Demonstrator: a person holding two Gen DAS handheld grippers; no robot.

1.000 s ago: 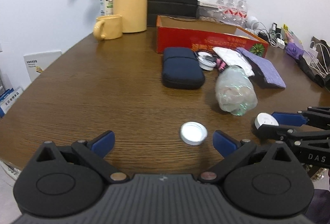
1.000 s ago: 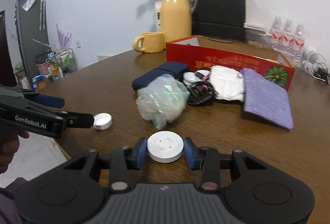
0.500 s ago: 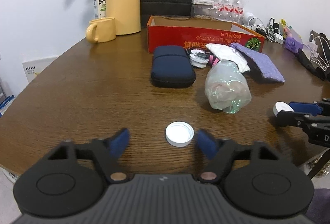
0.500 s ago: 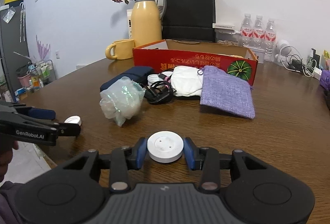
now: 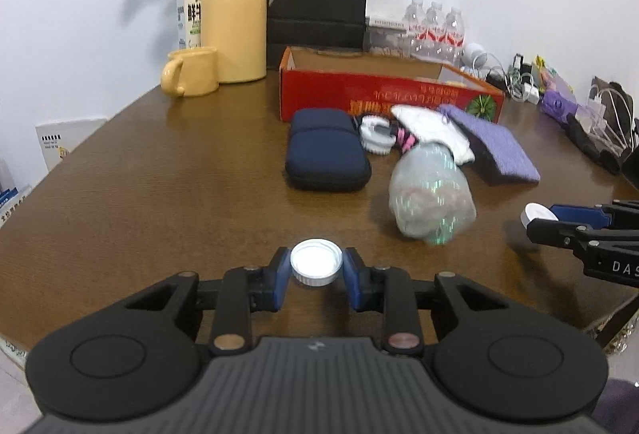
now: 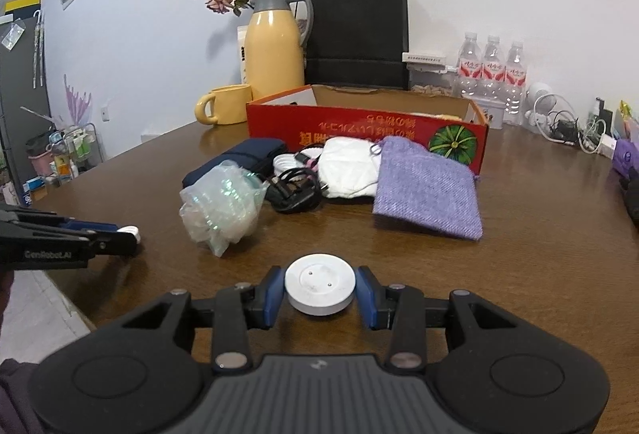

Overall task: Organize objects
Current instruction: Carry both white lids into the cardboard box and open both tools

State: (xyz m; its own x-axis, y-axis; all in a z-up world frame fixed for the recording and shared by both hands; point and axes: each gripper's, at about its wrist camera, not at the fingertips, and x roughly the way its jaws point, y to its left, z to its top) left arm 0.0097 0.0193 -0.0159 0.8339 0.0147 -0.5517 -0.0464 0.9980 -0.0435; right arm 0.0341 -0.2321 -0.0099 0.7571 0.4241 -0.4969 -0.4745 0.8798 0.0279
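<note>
I have both tongs loaded. My left gripper (image 5: pixel 316 270) is closed on a small white ribbed plastic screw cap (image 5: pixel 316 267), its blue pads pressing the knurled rim from either side, open face up. My right gripper (image 6: pixel 319 290) is clamped on a smooth white round plastic puck with two small metal contact dots (image 6: pixel 319 283), also pinched across its widest part.

Both pieces look light and rigid, so I judge weight is no worry; slip is. The cap's ribbing should give the pads good bite, but its wall is thin and may flex oval if I squeeze harder. The puck's edge is glossy and rounded, so I expect it could squirt out under a jolt; holding it across the full diameter, level, seems the safest grip.

Ahead of the right tongs and slightly left lies a crumpled clear plastic bag (image 6: pixel 219 206), soft and likely slippery. Beyond it sit a black coiled cable (image 6: pixel 293 190), a white cloth pouch (image 6: pixel 351 170) and a purple woven fabric pouch (image 6: pixel 427 188), with a navy zip case (image 5: pixel 325 158) further left. Behind them all stands the open red cardboard box (image 6: pixel 367 132), which I take to be the destination on the brown wooden table (image 5: pixel 159 186).
</note>
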